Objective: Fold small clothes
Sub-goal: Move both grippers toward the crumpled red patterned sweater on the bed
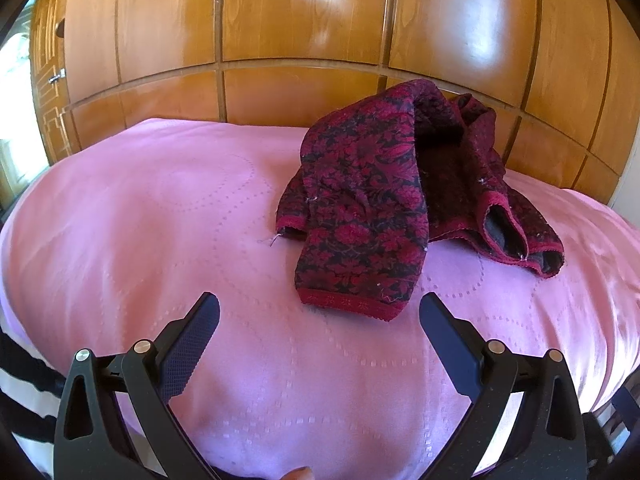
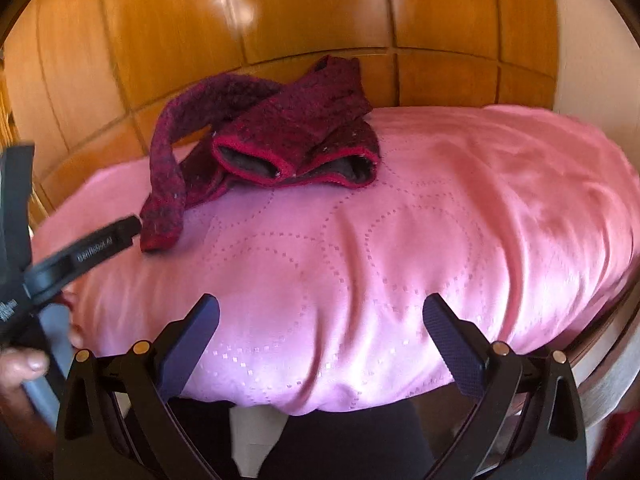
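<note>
the left black gripper (image 1: 319, 314) is spread wide with nothing in it, just above the pink quilted cover (image 1: 160, 220). the crumpled dark red flowery knit garment (image 1: 384, 208) lies at 1 o'clock from it, one sleeve cuff near its tips. the right black gripper (image 2: 321, 314) is spread wide too, holding nothing, garment at 11 o'clock, well apart.

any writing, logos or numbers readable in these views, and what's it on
White lettering on the side of the left gripper, seen in the right wrist view: too blurred to read for certain.
More white print on the black body near the frame's left edge: unreadable.
No text on the garment, pink bedspread or wooden wardrobe.
</note>
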`<action>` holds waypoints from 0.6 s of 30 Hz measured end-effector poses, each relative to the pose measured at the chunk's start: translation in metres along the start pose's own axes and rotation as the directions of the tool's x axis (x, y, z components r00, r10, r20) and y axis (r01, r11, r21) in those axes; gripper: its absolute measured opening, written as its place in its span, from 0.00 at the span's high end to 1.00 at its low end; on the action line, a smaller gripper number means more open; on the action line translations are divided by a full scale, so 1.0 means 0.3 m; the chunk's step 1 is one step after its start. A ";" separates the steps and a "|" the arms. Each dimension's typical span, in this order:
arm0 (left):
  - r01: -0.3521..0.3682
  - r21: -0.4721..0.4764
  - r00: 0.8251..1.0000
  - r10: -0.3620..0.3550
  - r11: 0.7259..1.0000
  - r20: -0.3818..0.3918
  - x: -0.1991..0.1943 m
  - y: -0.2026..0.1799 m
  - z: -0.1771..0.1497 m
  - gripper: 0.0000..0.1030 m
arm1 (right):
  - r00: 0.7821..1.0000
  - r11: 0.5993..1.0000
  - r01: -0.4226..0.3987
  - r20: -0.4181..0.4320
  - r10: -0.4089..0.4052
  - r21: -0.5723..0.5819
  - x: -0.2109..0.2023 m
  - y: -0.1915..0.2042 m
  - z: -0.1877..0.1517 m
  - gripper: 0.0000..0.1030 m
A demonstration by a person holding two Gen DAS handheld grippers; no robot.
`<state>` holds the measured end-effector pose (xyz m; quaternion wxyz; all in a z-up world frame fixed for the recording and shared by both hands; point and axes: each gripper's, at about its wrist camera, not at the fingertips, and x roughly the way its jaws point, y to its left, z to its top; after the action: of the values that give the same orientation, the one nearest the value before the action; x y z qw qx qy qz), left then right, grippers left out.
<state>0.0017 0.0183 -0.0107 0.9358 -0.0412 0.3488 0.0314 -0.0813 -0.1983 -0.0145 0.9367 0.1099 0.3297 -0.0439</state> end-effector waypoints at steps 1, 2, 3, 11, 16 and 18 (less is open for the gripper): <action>0.001 0.005 1.000 -0.001 1.000 -0.001 -0.001 -0.002 0.001 0.04 | 1.000 1.000 0.009 0.002 -0.009 0.022 -0.006 -0.017 0.002 0.02; 0.000 0.006 1.000 0.000 1.000 -0.003 -0.001 -0.004 0.004 0.04 | 1.000 0.999 0.017 -0.001 -0.017 0.037 -0.010 -0.027 0.004 0.02; -0.002 0.008 1.000 0.002 1.000 -0.002 -0.001 -0.005 0.005 0.04 | 1.000 0.999 0.022 -0.008 -0.021 0.050 -0.009 -0.036 0.006 0.02; -0.023 0.020 1.000 0.023 1.000 -0.002 0.004 -0.009 0.014 0.04 | 0.996 0.998 0.027 -0.084 -0.023 0.057 0.065 -0.059 0.031 0.02; -0.031 0.021 1.000 0.031 0.999 -0.006 0.020 -0.003 0.024 0.04 | 0.996 1.000 0.005 -0.094 -0.005 0.006 0.090 -0.044 0.056 0.02; -0.037 0.026 0.999 0.037 0.999 0.001 0.031 -0.001 0.044 0.04 | 0.994 1.000 -0.009 -0.111 0.007 -0.019 0.112 -0.032 0.087 0.02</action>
<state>0.0174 0.0197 -0.0067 0.9356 -0.0223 0.3495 0.0442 -0.0408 -0.2140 -0.0175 0.9180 0.1045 0.3814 -0.0307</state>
